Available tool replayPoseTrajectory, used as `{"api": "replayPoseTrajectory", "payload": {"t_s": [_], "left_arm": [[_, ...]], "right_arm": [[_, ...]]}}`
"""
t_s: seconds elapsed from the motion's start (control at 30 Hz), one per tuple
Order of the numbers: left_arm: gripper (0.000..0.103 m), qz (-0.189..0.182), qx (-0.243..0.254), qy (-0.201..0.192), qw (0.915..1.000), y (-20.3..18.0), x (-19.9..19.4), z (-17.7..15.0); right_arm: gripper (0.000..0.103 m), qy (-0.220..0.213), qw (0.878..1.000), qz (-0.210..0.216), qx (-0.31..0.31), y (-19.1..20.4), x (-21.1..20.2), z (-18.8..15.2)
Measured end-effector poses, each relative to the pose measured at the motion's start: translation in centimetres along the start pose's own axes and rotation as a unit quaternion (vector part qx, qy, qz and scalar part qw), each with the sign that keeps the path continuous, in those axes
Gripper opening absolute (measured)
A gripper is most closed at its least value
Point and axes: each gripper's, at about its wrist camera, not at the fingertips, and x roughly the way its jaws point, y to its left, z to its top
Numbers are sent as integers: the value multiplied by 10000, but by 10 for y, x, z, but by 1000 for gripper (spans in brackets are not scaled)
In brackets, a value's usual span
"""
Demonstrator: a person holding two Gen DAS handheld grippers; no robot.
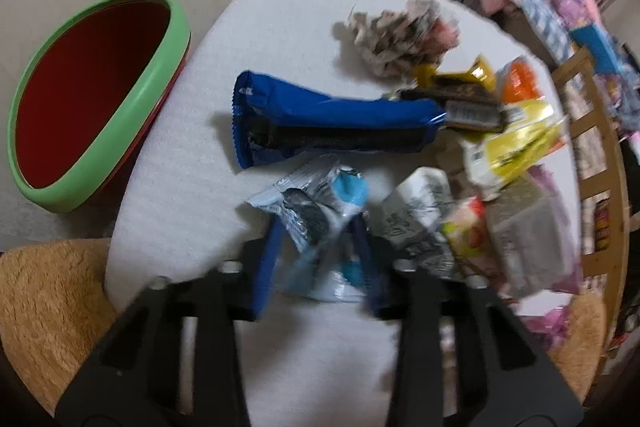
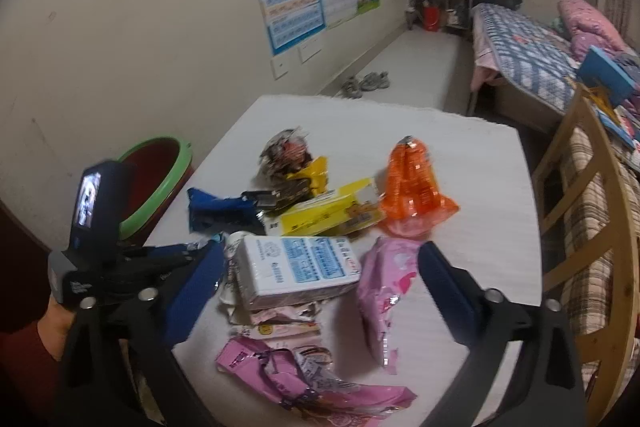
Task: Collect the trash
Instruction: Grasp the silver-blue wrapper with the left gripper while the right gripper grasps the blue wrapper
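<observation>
Wrappers lie in a heap on the white table (image 1: 280, 27). My left gripper (image 1: 316, 231) has its blue fingers either side of a pale blue and black wrapper (image 1: 312, 203); it is blurred, so whether they pinch it is unclear. A long blue wrapper (image 1: 320, 119) lies just beyond it. The bin (image 1: 96, 99), red inside with a green rim, stands left of the table. My right gripper (image 2: 320, 263) is open and empty above a white carton (image 2: 296, 267) and a pink packet (image 2: 384, 287). The left gripper's body (image 2: 100, 227) shows at the left of the right wrist view.
Also on the table are a yellow box (image 2: 328, 215), an orange wrapper (image 2: 412, 187), crumpled paper (image 1: 400, 35) and a pink bag (image 2: 288, 375). A wooden chair (image 2: 580, 227) stands at the right. A tan cushion (image 1: 48, 307) is at the near left. A bed (image 2: 528, 51) is behind.
</observation>
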Motion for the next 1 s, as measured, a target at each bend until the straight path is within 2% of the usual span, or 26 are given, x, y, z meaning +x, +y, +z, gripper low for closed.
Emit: {"api": "replayPoseTrajectory", "payload": {"t_s": [0.03, 0.13, 0.27, 0.33, 0.47, 0.57, 0.63, 0.67, 0.7, 0.73, 0.8, 0.83, 0.9, 1.0], "left_arm": [[11, -98, -11, -55, 9999, 2, -7, -1], [10, -53, 89, -383, 9992, 10, -32, -11], [10, 203, 221, -683, 9972, 31, -64, -30], [10, 304, 132, -776, 9964, 44, -76, -35], [10, 304, -251, -833, 9957, 63, -88, -41], [10, 331, -378, -918, 9945, 72, -96, -43], [10, 341, -364, -921, 9945, 74, -97, -41], [10, 334, -349, -922, 9946, 74, -97, -40], [10, 321, -343, -936, 9945, 73, -98, -39], [10, 299, -337, -958, 9944, 73, -98, -38], [10, 273, -324, -994, 9942, 73, -100, -38], [10, 276, -317, -1011, 9940, 72, -101, -37], [10, 297, -343, -1054, 9934, 74, -103, -38], [10, 363, -452, -1137, 9918, 79, -107, -39]], "right_arm": [[88, 59, 10000, 59, -42, 2, 3, 1], [85, 187, 9993, 243, -210, 10, 13, 7], [85, 473, 9904, 458, -1217, 45, 41, 30], [85, 598, 9799, 503, -1836, 70, 59, 43], [85, 801, 9587, 518, -2679, 111, 99, 55], [84, 1127, 9431, 415, -3101, 133, 134, 55], [73, 1371, 9340, 350, -3280, 142, 157, 52], [59, 1530, 9283, 270, -3379, 144, 168, 46], [52, 1658, 9236, 183, -3452, 147, 177, 43], [49, 1811, 9184, 113, -3515, 148, 187, 37], [39, 1964, 9161, 193, -3490, 147, 192, 31], [35, 2024, 9170, 266, -3428, 146, 192, 28], [17, 2047, 9217, 432, -3266, 144, 187, 26], [8, 1882, 9345, 637, -2953, 142, 172, 31]]}}
